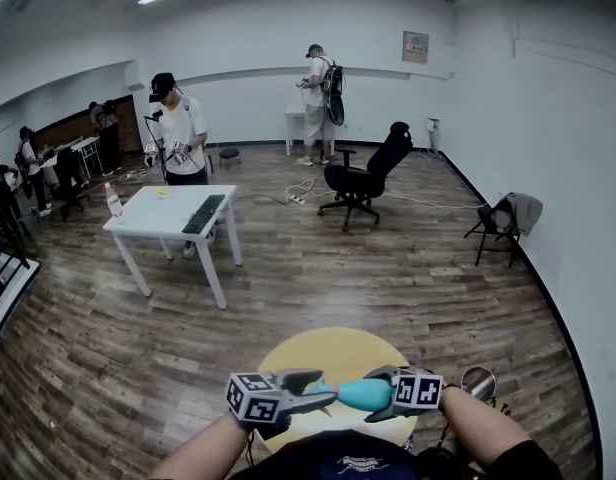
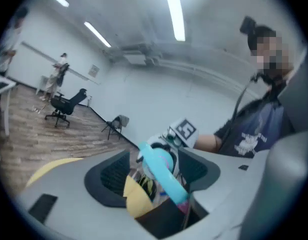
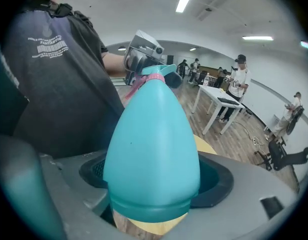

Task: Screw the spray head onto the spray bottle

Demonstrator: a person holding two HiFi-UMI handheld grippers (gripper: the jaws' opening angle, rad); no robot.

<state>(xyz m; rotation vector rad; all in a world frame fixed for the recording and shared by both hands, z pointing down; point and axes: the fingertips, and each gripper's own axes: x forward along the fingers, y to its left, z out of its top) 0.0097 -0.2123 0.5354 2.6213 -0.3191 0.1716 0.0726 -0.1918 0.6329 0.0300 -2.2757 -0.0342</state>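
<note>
- Right gripper [image 3: 156,184]: fingers closed on the broad lower body of the teal spray bottle [image 3: 151,144]. The bottle is held in the air close before the person's chest, lying roughly level, with its neck toward the other hand.
- Left gripper [image 2: 155,176]: fingers [image 2: 108,180] stand apart. The teal spray head [image 2: 161,168] lies between them, and neither pad visibly presses on it. The head appears seated on the bottle's neck at a pink collar [image 3: 153,77].
- Step in hand (judged): taking hold of the head for a turn. Close squarely on the head, keep it in line with the neck, and twist in short turns while the right hand stops the bottle from turning. Forcing a tilted head would risk cross-threading.
- Below both grippers: yellow round bench [image 1: 333,353].
- Beyond: wooden floor [image 1: 388,278] and a black office chair [image 1: 363,180].
</note>
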